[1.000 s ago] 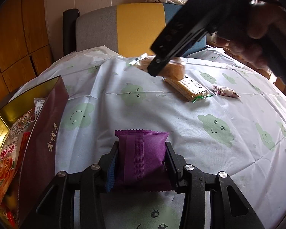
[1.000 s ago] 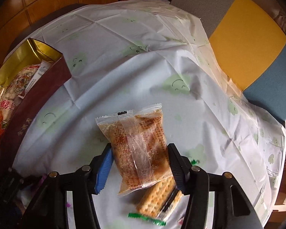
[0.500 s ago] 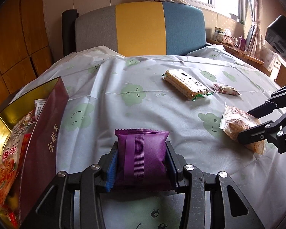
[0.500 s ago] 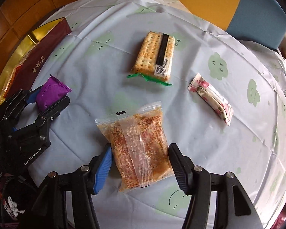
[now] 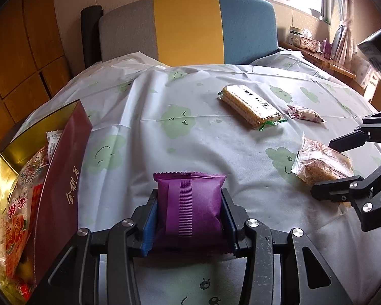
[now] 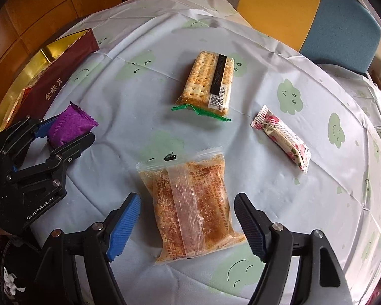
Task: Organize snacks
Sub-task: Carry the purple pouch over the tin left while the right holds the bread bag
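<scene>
My left gripper [image 5: 189, 212] is shut on a purple snack packet [image 5: 189, 200], held just above the tablecloth beside the maroon and gold box [image 5: 63, 178]. On the right, a clear packet of brown crumbly cake [image 6: 190, 193] lies flat on the cloth. My right gripper [image 6: 188, 216] straddles it with its jaws opening, and the blue pads [image 6: 125, 222] stand clear of the wrapper. The right wrist view also catches the left gripper [image 6: 71, 133] with the purple packet [image 6: 68, 125].
A cracker pack [image 6: 210, 81] and a pink floral bar [image 6: 282, 137] lie farther out on the round table's cloud-print cloth [image 6: 304, 203]. The box [image 6: 63, 71] holds several snack bags. A grey, yellow and blue chair back [image 5: 190, 25] stands behind the table.
The right gripper carried the clear cake packet from over the far side of the table to the right, set it on the cloth, and its jaws spread off it. The left gripper stayed put.
</scene>
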`<act>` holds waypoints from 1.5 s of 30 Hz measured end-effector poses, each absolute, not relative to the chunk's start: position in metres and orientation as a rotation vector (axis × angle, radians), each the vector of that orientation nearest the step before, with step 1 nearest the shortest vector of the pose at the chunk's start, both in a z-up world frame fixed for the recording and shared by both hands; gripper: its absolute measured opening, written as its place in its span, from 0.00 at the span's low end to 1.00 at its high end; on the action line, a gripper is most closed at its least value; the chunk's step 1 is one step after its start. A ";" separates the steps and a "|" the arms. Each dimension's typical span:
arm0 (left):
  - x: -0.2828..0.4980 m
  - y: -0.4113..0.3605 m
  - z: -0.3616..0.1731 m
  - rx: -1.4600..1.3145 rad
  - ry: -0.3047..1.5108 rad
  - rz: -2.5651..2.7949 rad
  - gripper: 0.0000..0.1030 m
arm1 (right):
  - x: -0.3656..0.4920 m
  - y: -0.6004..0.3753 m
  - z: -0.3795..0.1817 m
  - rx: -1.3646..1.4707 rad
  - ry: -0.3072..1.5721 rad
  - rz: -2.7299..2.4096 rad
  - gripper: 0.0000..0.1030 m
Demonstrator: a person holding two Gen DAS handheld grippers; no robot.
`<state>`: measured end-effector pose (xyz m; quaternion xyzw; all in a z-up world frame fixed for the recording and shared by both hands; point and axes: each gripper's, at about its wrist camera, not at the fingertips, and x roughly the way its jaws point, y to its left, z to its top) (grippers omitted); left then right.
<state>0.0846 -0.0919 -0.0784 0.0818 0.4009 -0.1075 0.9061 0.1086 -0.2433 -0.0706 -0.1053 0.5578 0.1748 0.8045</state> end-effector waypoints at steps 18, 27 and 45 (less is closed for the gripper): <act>0.074 -0.083 -0.071 0.119 0.892 -0.205 0.42 | 0.119 -0.274 -0.048 -0.003 1.117 0.289 0.75; 0.062 -0.077 -0.052 0.088 0.865 -0.225 0.42 | 0.117 -0.263 -0.059 -0.033 1.175 0.363 0.75; 0.045 -0.067 -0.032 0.033 0.859 -0.270 0.42 | 0.107 -0.244 -0.077 -0.269 1.177 0.291 0.59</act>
